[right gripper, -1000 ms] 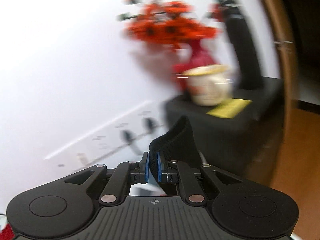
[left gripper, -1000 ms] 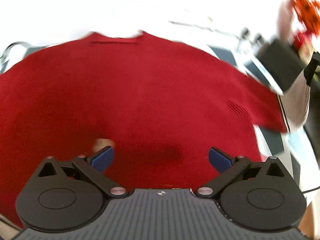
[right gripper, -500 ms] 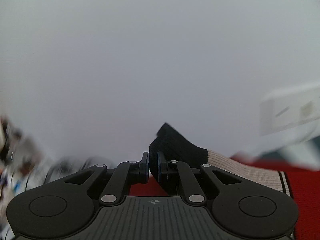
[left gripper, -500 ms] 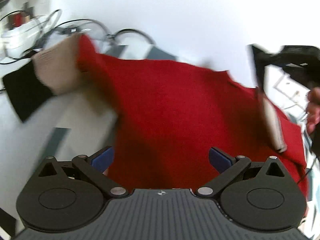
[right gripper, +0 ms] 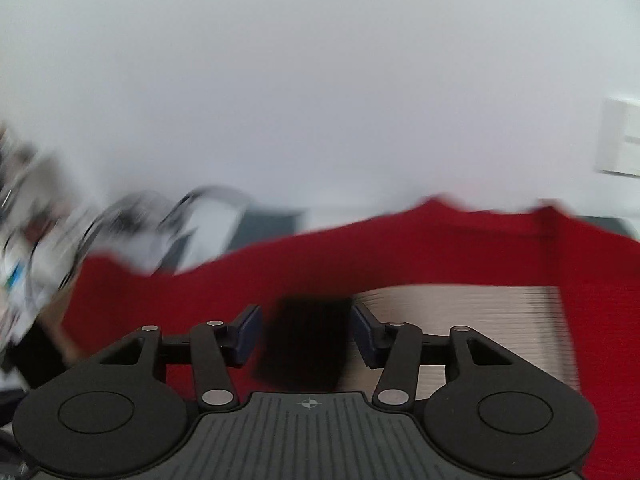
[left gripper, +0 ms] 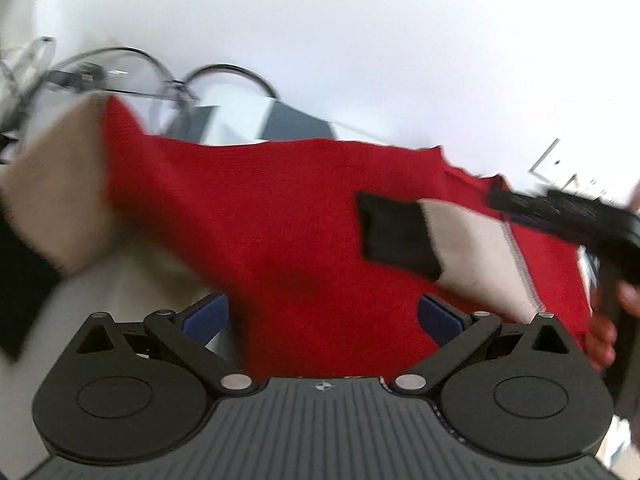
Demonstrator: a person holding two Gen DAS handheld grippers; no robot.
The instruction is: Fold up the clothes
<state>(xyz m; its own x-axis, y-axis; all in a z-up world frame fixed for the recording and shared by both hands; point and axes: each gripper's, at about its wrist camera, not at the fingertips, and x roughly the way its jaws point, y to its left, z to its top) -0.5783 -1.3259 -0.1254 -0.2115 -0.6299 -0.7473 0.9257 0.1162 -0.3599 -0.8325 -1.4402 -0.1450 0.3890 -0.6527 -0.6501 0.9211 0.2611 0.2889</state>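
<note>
1. A white wall (right gripper: 320, 80) is seen to fill the upper part of both wrist views; a pale wall plate (right gripper: 622, 142) is fixed to it at the right edge of the right wrist view.
2. A red knitted sweater (left gripper: 280, 216) is spread flat across the pale table surface (left gripper: 132, 280), its body taking up the middle of both views.
3. One sleeve is laid across the sweater body on the right side: a beige knitted band (left gripper: 472, 248) is followed by a black ribbed cuff (left gripper: 396, 232) that rests on the red fabric. The other sleeve is stretched out to the left, where its beige section (left gripper: 56, 200) and a black end at the frame edge are blurred.
4. The left gripper (left gripper: 323, 316) is held low over the near edge of the sweater; its blue-padded fingers (left gripper: 206, 316) are spread wide and nothing is gripped between them.
5. The right gripper (right gripper: 306, 334) is seen directly over the folded sleeve, with the black cuff (right gripper: 308, 340) lying between its parted blue pads (right gripper: 246, 332); the jaws are released and no fabric is pinched.
6. Looped dark cables (left gripper: 224, 76) are seen on the table beyond the sweater, blurred.
7. A hand (left gripper: 600, 340) wrapped around the right gripper's black handle is partly visible at the right edge of the left wrist view.
</note>
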